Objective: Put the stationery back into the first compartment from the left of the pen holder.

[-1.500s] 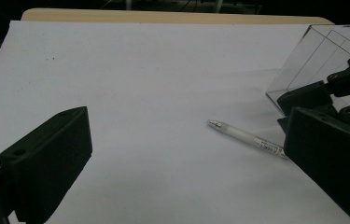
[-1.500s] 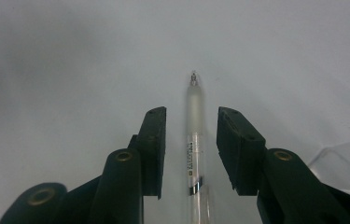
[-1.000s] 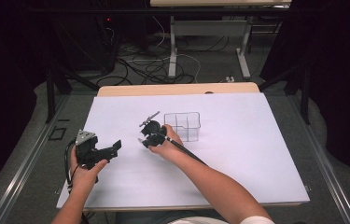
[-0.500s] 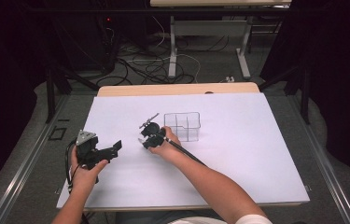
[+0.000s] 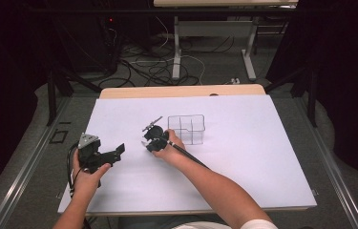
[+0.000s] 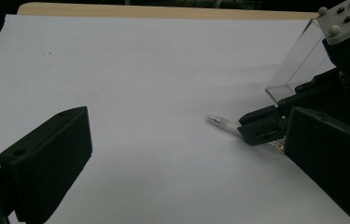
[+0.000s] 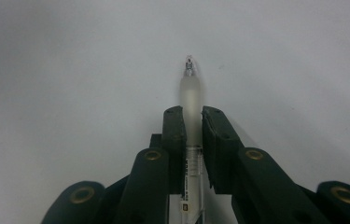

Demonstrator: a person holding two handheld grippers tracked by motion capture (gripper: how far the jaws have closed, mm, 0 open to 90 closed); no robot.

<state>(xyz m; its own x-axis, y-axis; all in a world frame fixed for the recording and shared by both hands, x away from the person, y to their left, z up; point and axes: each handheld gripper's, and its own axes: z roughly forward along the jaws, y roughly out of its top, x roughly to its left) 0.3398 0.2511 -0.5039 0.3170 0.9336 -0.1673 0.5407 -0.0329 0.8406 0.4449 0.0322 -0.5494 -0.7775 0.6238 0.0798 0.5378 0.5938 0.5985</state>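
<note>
Right gripper view: pen (image 7: 191,100) between tool (image 7: 192,122) jaws

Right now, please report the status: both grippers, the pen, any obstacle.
Right gripper shut on pen, tip forward. Left gripper open, holding nothing. Clear divided box beside right gripper. White sheet ahead bare.

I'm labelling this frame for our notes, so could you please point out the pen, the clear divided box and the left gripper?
pen (image 7: 191,100): right gripper view, frosted barrel just ahead of the jaws.
clear divided box (image 5: 186,129): high view, near wall.
left gripper (image 5: 118,149): high view, between its open jaw tips.
</note>
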